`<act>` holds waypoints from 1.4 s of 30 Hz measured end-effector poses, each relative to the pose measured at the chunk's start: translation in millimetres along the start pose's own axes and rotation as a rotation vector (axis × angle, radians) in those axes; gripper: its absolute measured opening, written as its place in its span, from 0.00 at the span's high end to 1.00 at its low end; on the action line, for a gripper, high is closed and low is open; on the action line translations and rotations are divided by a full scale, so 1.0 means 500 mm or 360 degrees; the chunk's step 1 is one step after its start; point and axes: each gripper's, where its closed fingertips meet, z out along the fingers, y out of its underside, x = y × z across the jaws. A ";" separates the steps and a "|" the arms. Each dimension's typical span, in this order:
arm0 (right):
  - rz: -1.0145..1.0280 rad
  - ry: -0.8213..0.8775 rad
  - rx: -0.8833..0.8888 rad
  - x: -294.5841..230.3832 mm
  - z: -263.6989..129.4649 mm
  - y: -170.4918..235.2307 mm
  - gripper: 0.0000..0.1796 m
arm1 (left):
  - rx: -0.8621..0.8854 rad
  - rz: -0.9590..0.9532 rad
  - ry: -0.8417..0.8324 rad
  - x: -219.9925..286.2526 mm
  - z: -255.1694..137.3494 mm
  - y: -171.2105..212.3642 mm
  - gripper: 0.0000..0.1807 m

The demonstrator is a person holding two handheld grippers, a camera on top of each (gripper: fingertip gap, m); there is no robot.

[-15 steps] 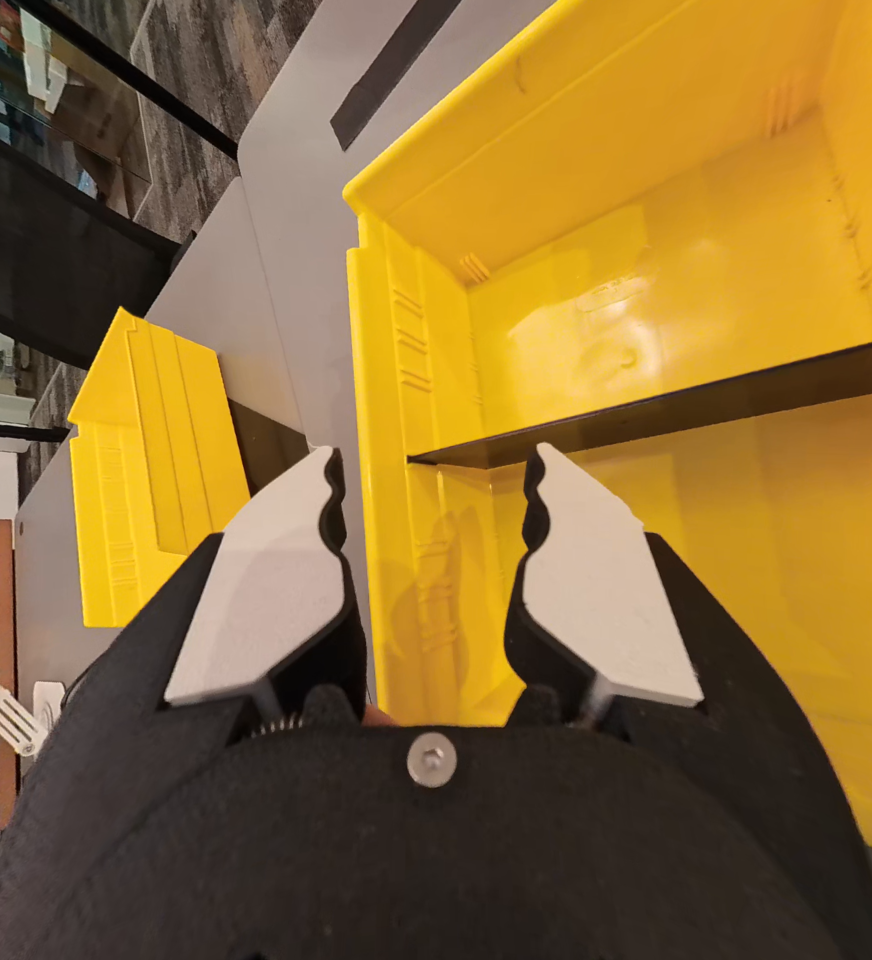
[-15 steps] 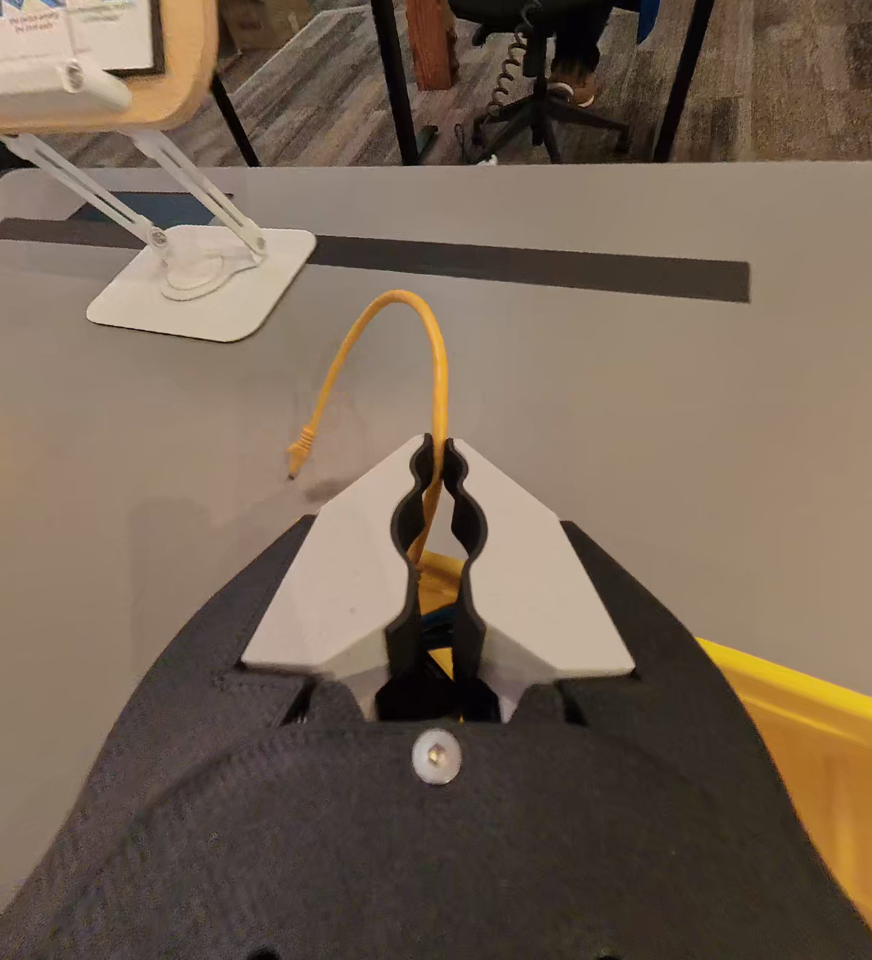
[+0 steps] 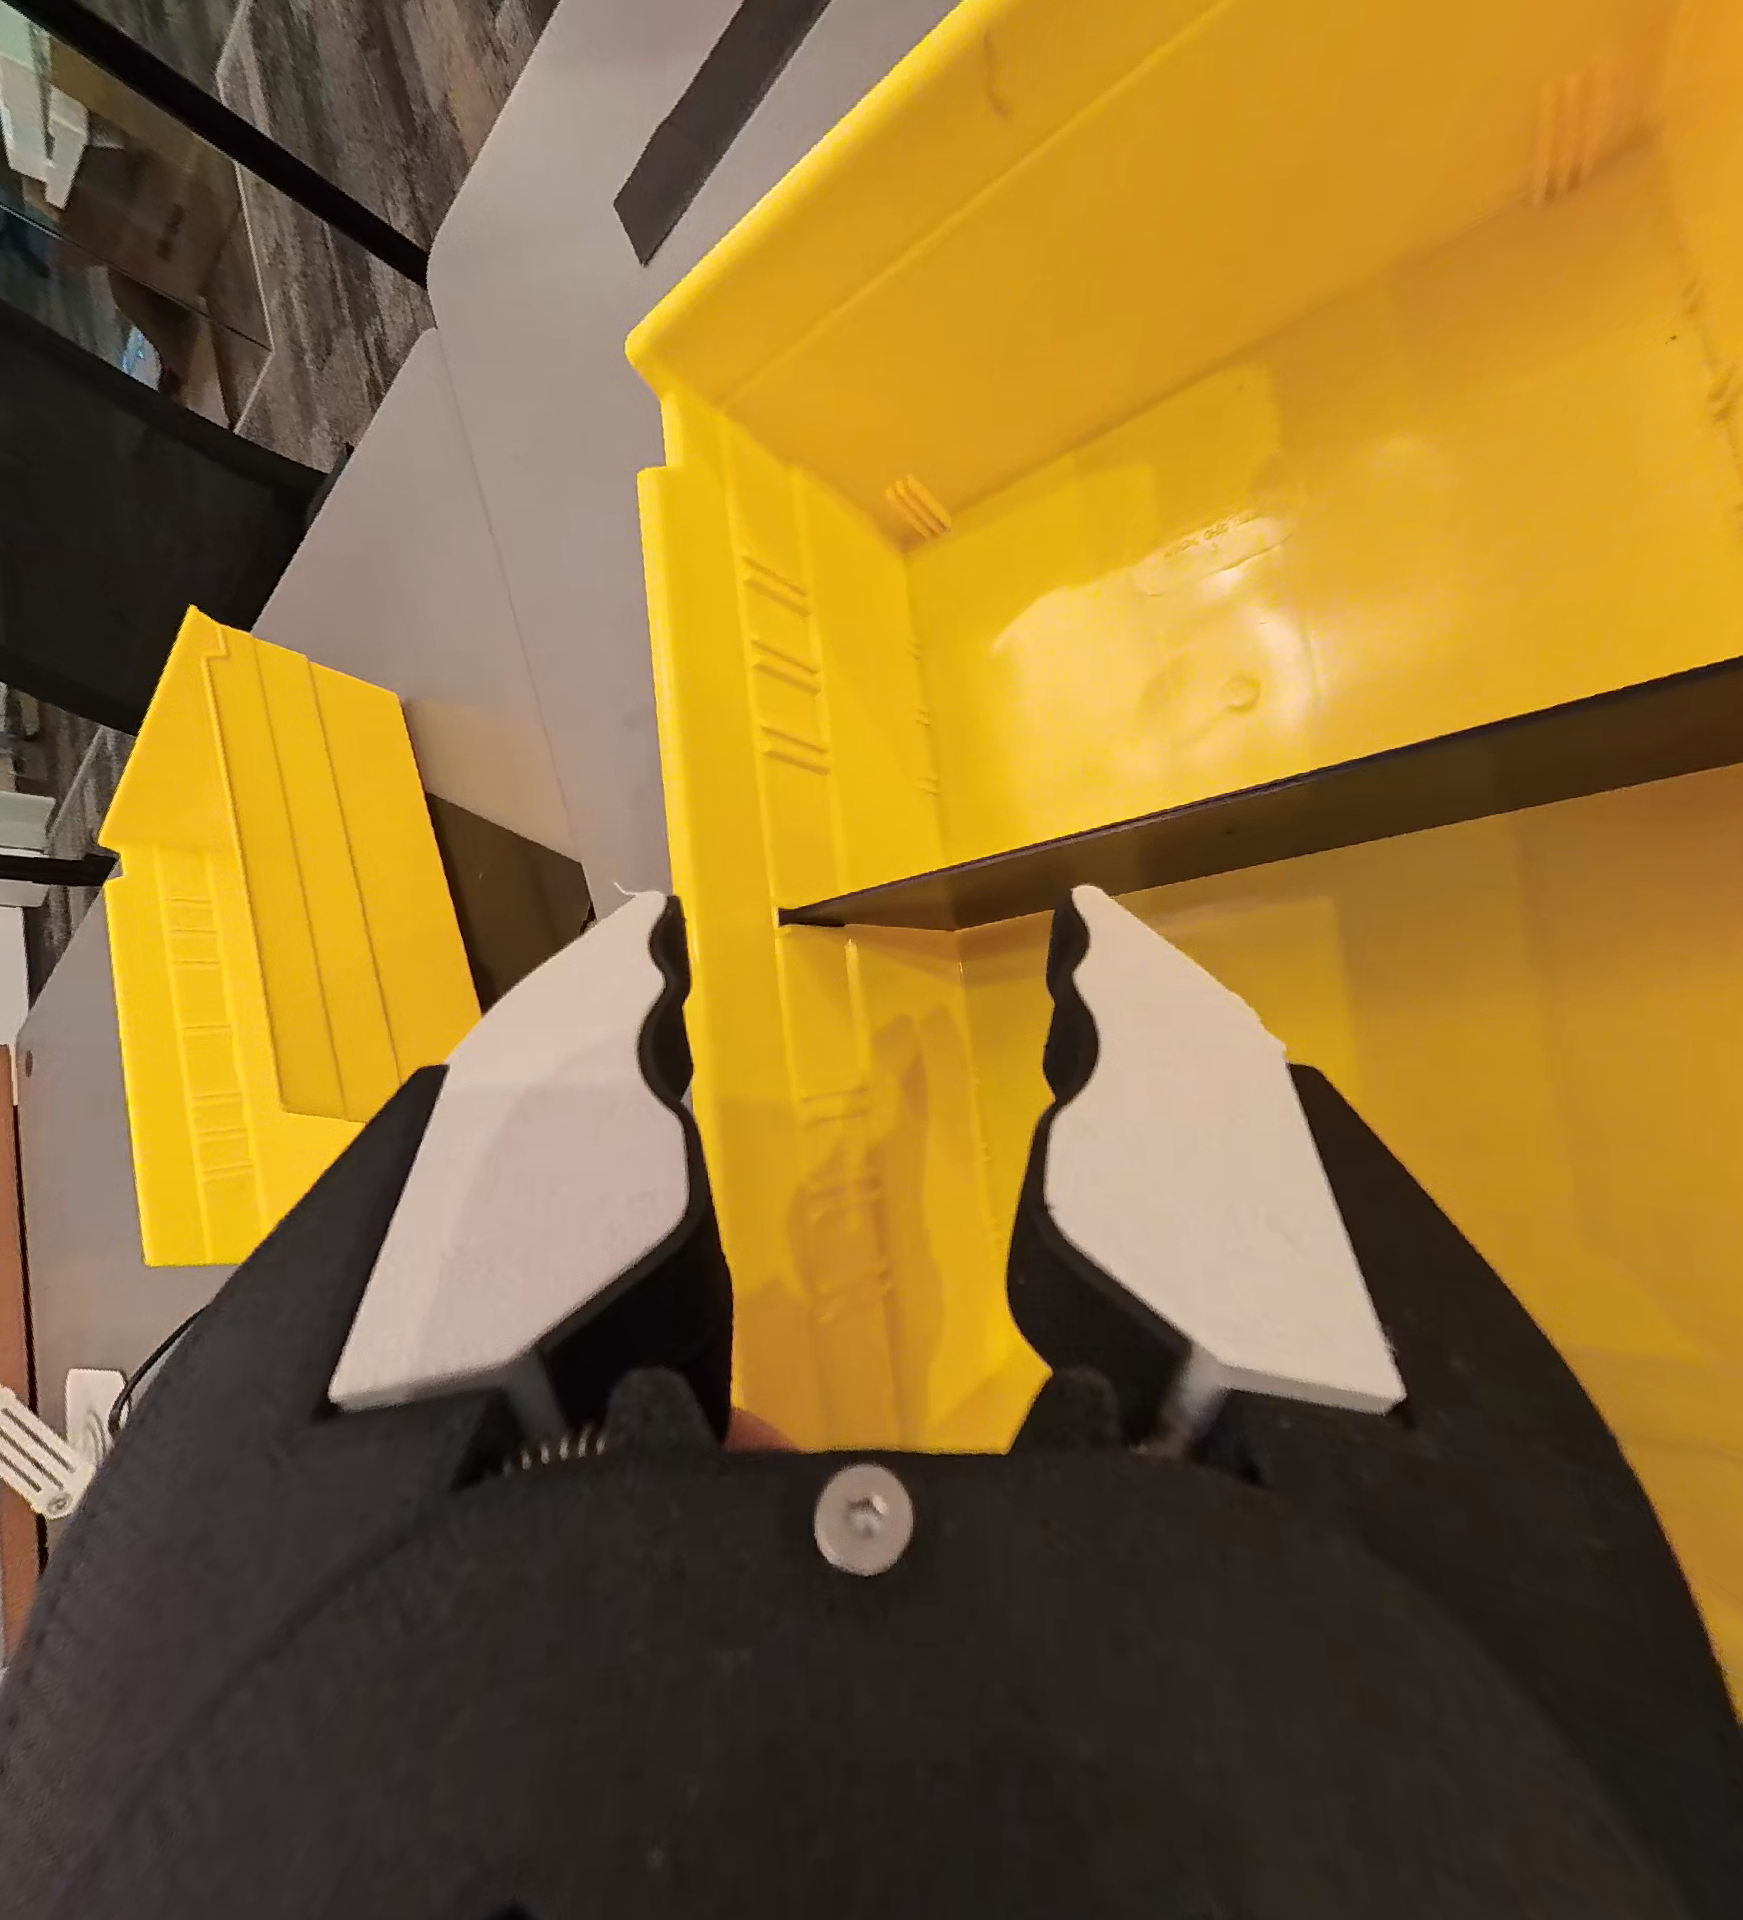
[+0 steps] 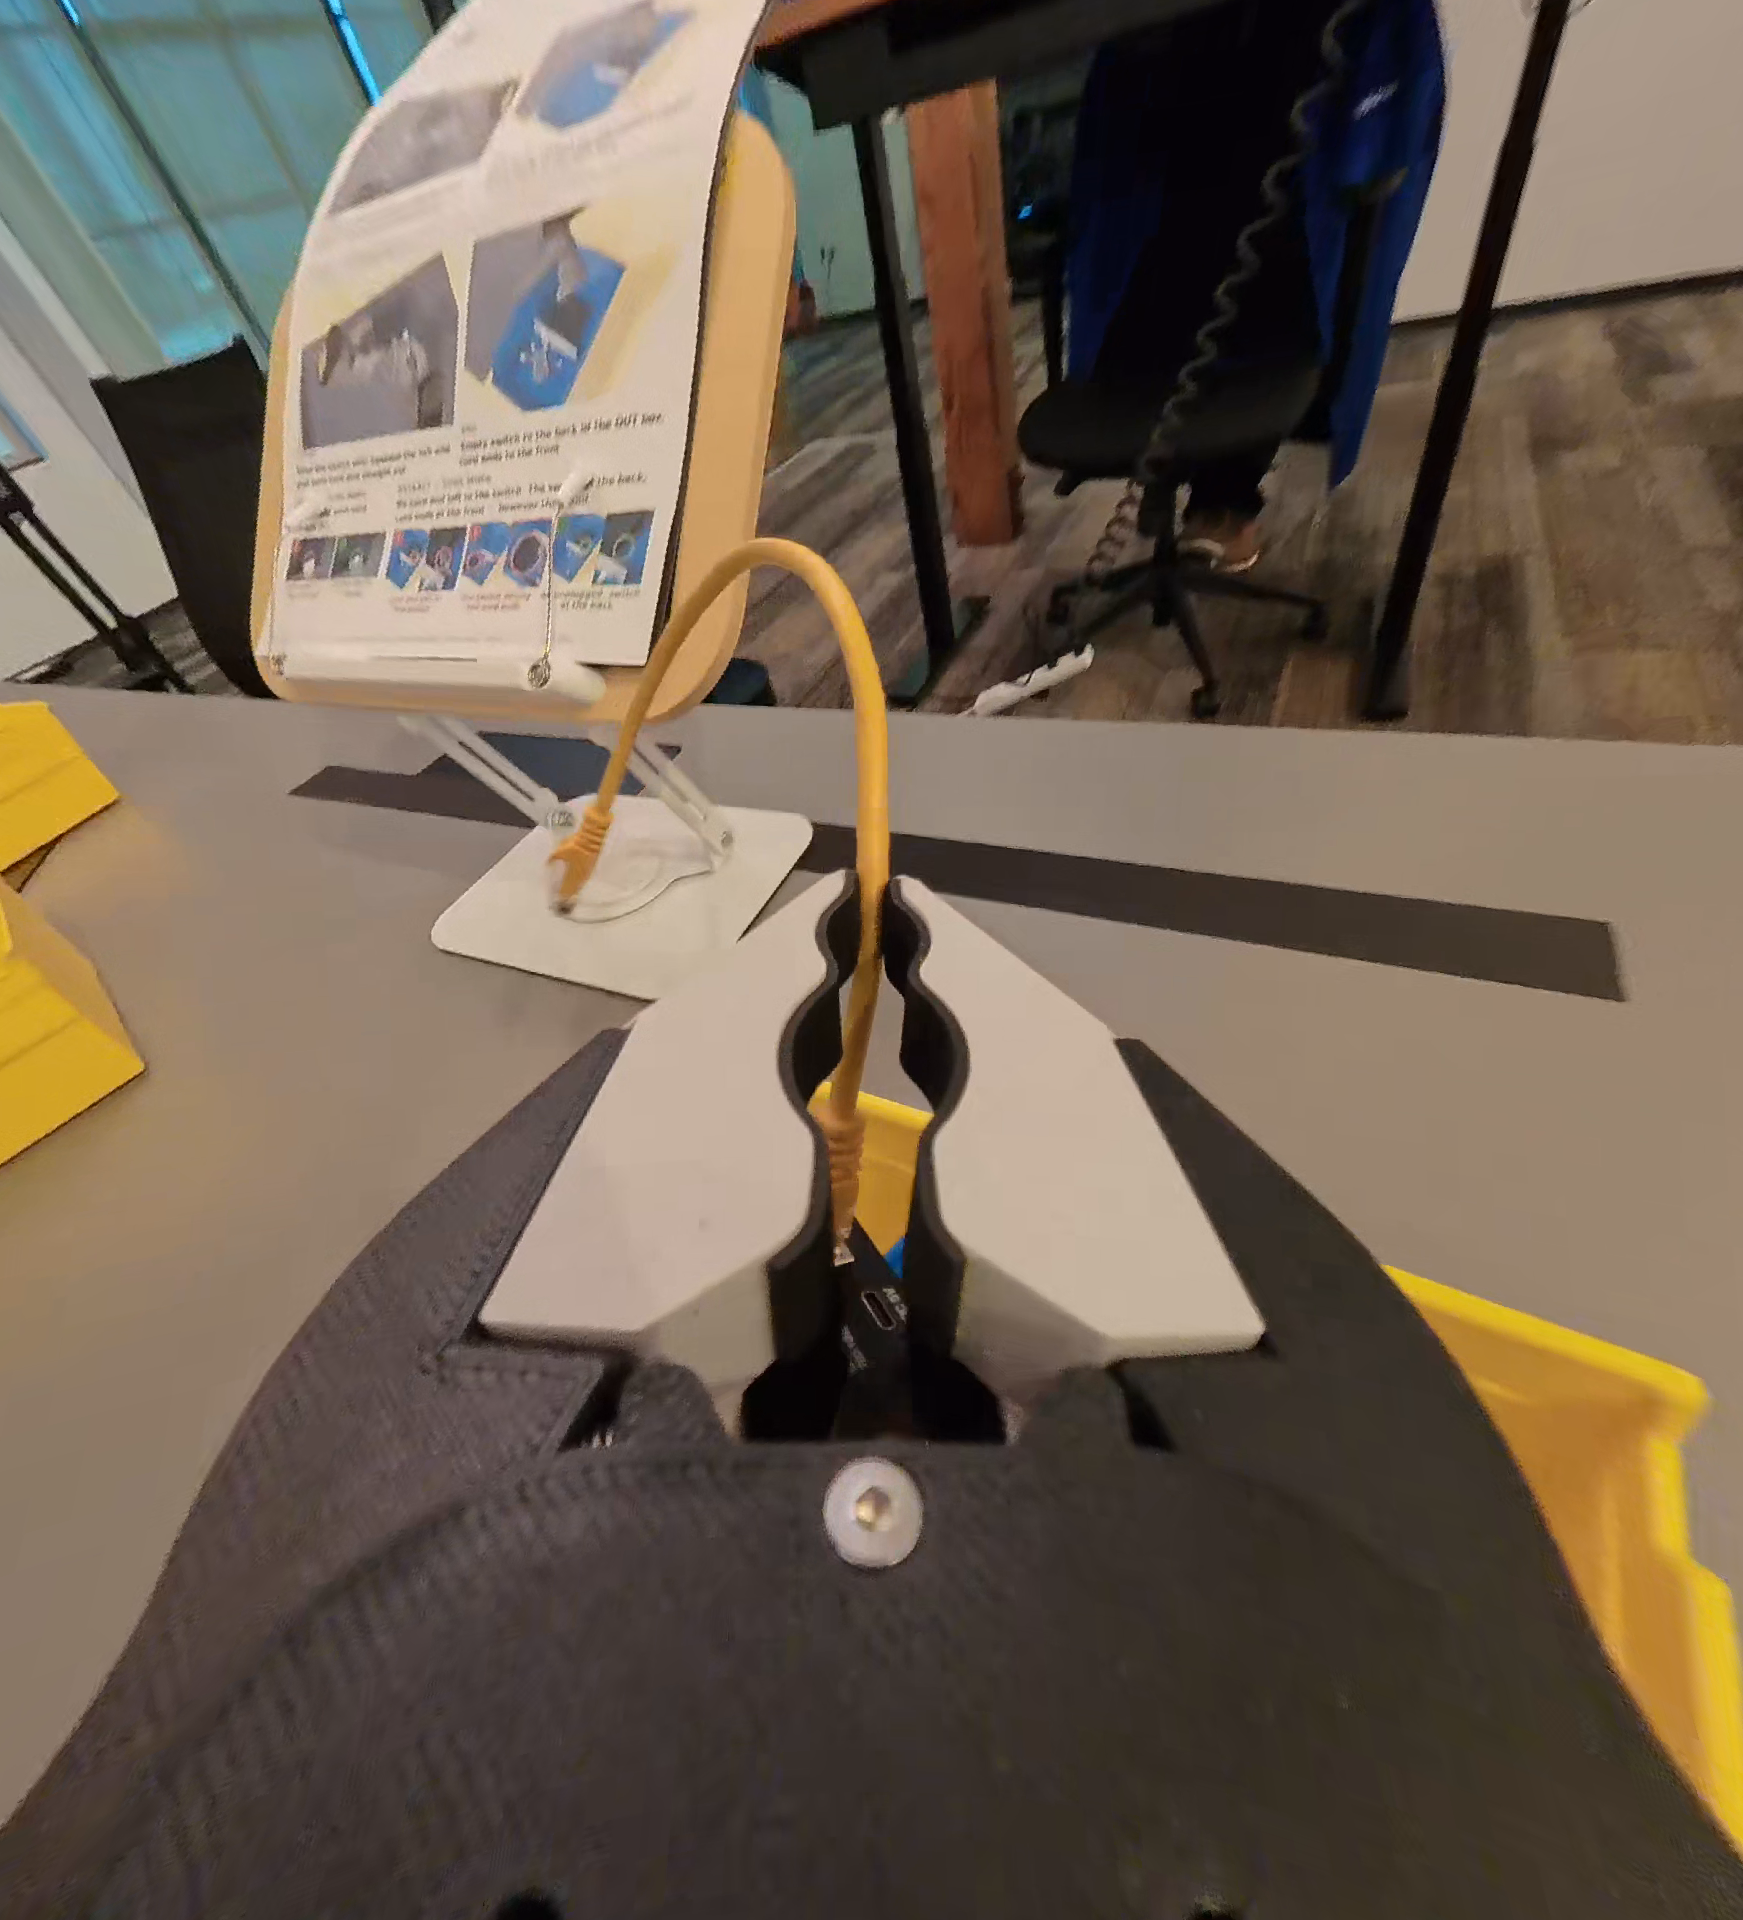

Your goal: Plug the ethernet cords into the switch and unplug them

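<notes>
The yellow bin [image 3: 1262, 644] fills the space ahead of the left gripper [image 3: 867, 1039], whose fingers are spread and empty, straddling the bin's near wall beside a black divider [image 3: 1366, 800]. The right gripper [image 4: 872, 997] is pressed together on a yellow cord [image 4: 872, 790], which rises from its tips, arches over and hangs its free plug [image 4: 581, 847] ahead and to the left. The cord's other plug [image 4: 843, 1164] sits back between the fingers, above a black device [image 4: 877, 1320], likely the switch, so the right gripper is the nearer one.

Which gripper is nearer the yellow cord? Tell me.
Right. The right gripper is shut on the cord; the left gripper is open over the yellow bin, no cord in view.
</notes>
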 end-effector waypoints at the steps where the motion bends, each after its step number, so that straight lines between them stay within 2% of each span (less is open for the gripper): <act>1: 0.0003 0.0005 0.0031 0.005 -0.014 -0.005 0.99 | 0.0000 0.0000 0.0001 0.000 0.001 0.000 0.63; 9: -0.0085 0.0202 0.0141 0.050 -0.126 -0.041 0.99 | -0.0002 0.0000 -0.0023 -0.004 -0.003 0.002 0.63; 16: -0.0175 0.0388 0.0051 0.121 -0.190 -0.010 0.98 | 0.0001 0.0016 -0.0025 -0.001 -0.001 -0.003 0.63; 22: -0.0505 0.0789 -0.0236 0.196 -0.197 0.069 0.98 | 0.0005 0.0018 -0.0043 -0.004 -0.006 -0.002 0.63; 28: -0.1073 0.1054 -0.0618 0.201 -0.179 0.136 0.98 | 0.0005 0.0043 -0.0059 -0.001 -0.004 -0.008 0.63; 33: -0.1391 0.1138 -0.0865 0.185 -0.155 0.179 0.98 | 0.0011 0.0057 -0.0060 0.002 -0.003 -0.011 0.63; 39: -0.1433 0.1098 -0.0929 0.164 -0.129 0.183 0.98 | 0.0016 0.0077 -0.0050 0.009 -0.003 -0.016 0.63; 42: -0.1400 0.1017 -0.0868 0.133 -0.130 0.155 0.97 | 0.0020 0.0067 -0.0055 0.006 -0.006 -0.015 0.63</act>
